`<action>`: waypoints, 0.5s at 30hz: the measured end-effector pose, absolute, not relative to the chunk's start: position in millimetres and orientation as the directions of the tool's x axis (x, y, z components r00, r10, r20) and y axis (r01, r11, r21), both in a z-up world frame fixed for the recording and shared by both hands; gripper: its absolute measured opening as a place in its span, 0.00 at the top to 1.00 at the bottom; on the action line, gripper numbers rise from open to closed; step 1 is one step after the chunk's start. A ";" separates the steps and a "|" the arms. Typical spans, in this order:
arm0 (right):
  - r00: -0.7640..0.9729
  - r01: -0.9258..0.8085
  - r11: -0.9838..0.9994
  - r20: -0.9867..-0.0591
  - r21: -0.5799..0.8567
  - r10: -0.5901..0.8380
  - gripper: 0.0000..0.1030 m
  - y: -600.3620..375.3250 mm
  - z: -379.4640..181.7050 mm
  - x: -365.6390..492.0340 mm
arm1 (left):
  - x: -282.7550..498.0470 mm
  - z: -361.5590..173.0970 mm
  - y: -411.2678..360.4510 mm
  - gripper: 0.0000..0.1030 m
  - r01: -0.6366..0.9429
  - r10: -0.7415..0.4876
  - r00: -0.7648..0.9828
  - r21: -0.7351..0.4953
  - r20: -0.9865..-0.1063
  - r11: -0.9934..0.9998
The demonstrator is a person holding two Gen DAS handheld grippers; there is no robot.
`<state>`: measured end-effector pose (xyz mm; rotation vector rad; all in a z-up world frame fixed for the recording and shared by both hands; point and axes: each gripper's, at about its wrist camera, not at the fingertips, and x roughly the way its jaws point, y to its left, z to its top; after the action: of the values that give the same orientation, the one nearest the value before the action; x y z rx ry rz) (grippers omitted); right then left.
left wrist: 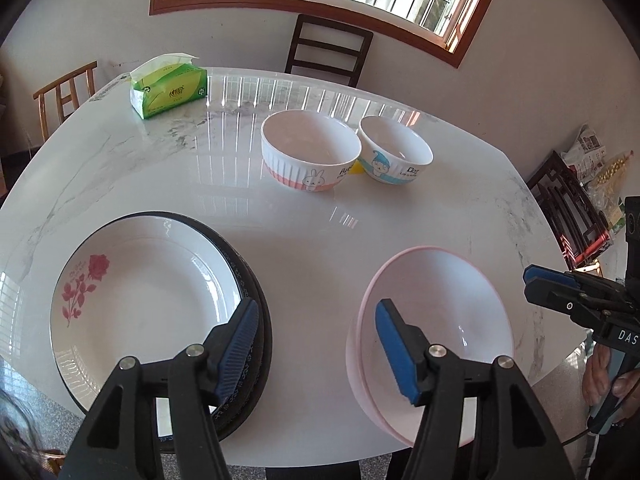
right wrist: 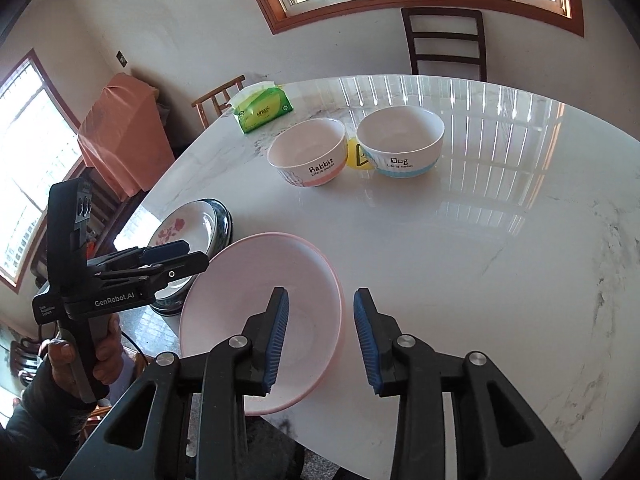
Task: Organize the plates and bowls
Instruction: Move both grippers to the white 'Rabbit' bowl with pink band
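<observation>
Both grippers stand apart and empty over a marble table set with plates and bowls.

The left gripper point(left wrist: 316, 320) has its jaws spread wide over bare tabletop, one pad above the plate stack's rim, the other over the pink bowl point(left wrist: 440, 320). The right gripper point(right wrist: 320, 336) has its jaws parted with nothing between them; the pink bowl's rim lies below its left pad. That bowl sits at the near edge of the table point(right wrist: 480, 260), tilted. Beside it, at the near left edge, a rose-printed plate point(left wrist: 140, 300) tops a dark-rimmed stack. The Rabbit bowl point(right wrist: 308, 152) and the Dog bowl point(right wrist: 400, 142) stand side by side nearer the far edge, a green tissue pack point(left wrist: 170, 86) at the far left corner.
</observation>
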<state>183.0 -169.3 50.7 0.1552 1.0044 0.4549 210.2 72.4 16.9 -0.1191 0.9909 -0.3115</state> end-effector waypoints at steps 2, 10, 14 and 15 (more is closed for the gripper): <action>0.436 -0.299 0.889 -0.779 0.347 0.450 0.66 -165.0 50.3 186.4 | 211.3 19.7 74.4 0.39 0.208 -0.304 0.516 -0.227 -0.801 0.951; 0.382 -0.255 0.878 -0.792 0.406 0.477 0.55 -164.9 48.9 209.4 | 235.8 27.6 78.3 0.39 0.235 -0.307 0.512 -0.213 -0.803 0.948; 0.336 -0.209 0.863 -0.795 0.459 0.504 0.53 -165.2 51.7 235.7 | 260.2 33.2 84.5 0.39 0.225 -0.328 0.503 -0.245 -0.799 0.943; 0.322 -0.197 0.861 -0.799 0.468 0.508 0.53 -164.7 51.3 243.1 | 267.2 34.4 86.1 0.39 0.221 -0.336 0.499 -0.257 -0.799 0.941</action>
<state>243.1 -164.7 51.3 0.3088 1.1562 0.4725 267.2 86.1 34.4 -0.1269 0.9931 -0.3381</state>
